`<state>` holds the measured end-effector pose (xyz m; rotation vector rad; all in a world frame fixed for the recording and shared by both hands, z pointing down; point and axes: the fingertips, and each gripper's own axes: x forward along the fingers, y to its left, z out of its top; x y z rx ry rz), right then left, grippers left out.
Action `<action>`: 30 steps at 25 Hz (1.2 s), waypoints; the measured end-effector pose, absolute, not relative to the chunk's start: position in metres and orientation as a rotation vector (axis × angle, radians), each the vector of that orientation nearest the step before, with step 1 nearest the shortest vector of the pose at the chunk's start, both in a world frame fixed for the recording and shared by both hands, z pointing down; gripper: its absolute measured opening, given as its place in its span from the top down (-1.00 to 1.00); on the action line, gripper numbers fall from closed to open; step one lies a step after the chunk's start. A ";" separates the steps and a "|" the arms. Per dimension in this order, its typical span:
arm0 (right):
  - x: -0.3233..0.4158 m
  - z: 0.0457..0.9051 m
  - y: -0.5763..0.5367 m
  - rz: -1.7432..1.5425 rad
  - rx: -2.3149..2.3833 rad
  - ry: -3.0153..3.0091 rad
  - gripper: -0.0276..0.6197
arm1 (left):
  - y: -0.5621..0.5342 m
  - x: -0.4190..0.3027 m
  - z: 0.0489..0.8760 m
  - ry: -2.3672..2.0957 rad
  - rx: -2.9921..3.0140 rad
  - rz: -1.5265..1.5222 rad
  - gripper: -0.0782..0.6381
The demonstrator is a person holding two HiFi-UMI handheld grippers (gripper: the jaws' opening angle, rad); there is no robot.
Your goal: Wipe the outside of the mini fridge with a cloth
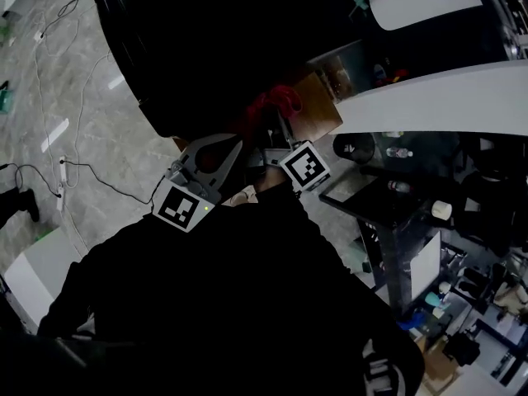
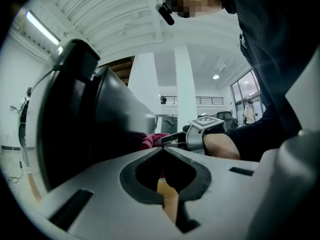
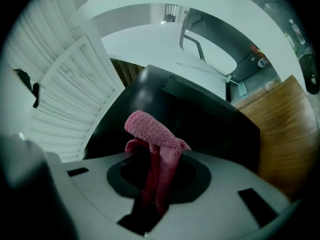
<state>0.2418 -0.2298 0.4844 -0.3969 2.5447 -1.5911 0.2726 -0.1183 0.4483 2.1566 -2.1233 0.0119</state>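
My right gripper (image 3: 152, 184) nipped tight on cloth (image 3: 150, 129); mini fridge (image 3: 200, 121) dead ahead, just beyond the cloth | my left gripper (image 2: 167, 194) closed, empty; right is nearer

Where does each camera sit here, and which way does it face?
Left gripper view: on the left gripper, tilted up past the mini fridge toward the ceiling; the person's forearm shows.
Right gripper view: on the right gripper, facing the fridge's black side; jaws clamp the cloth.
Head view: on the head, steeply down on fridge, both grippers and dark sleeves.
Shared: all three show the cloth.
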 end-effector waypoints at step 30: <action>0.299 0.606 -0.249 -1.718 -0.439 2.590 0.63 | -0.097 0.282 0.532 -2.302 1.828 0.143 0.78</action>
